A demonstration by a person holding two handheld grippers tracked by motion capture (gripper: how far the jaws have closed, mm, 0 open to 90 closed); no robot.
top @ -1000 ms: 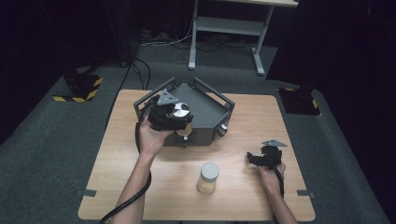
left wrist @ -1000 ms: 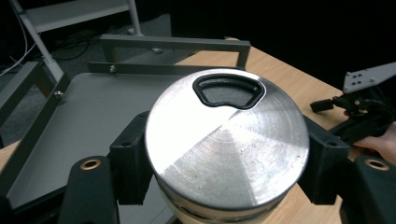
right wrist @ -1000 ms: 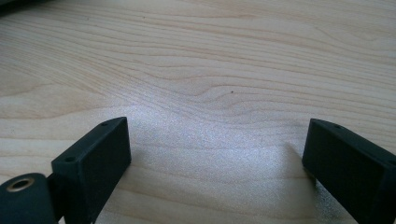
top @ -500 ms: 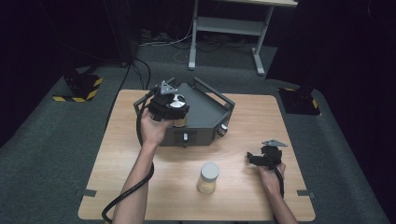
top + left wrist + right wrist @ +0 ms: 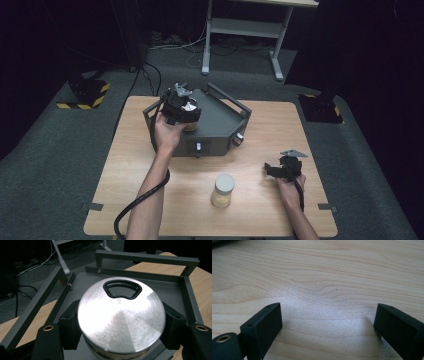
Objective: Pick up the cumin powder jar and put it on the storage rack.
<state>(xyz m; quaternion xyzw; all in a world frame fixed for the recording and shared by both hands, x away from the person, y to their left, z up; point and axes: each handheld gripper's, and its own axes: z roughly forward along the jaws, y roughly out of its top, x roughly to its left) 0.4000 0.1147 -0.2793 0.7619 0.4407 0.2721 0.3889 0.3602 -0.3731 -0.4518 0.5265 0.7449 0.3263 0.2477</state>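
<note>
My left gripper (image 5: 182, 107) is shut on a round tin with a brushed silver lid (image 5: 121, 320) and a black pull ring (image 5: 122, 288). One black jaw presses on each side of the lid. I hold the tin just over the flat top of a dark grey box (image 5: 220, 122), inside its raised rails (image 5: 147, 258). My right gripper (image 5: 270, 170) rests low on the table (image 5: 150, 200) at the right, open, with bare wood between its jaws (image 5: 328, 325).
A small jar (image 5: 223, 190) with a pale lid and yellowish contents stands on the table in front of the grey box, between my two arms. Two knobs (image 5: 239, 140) sit on the box's front face. A desk frame (image 5: 245, 30) stands on the floor beyond.
My left gripper has carried the tin away from me, from the box's front edge up over its top. The right gripper has stayed put.
</note>
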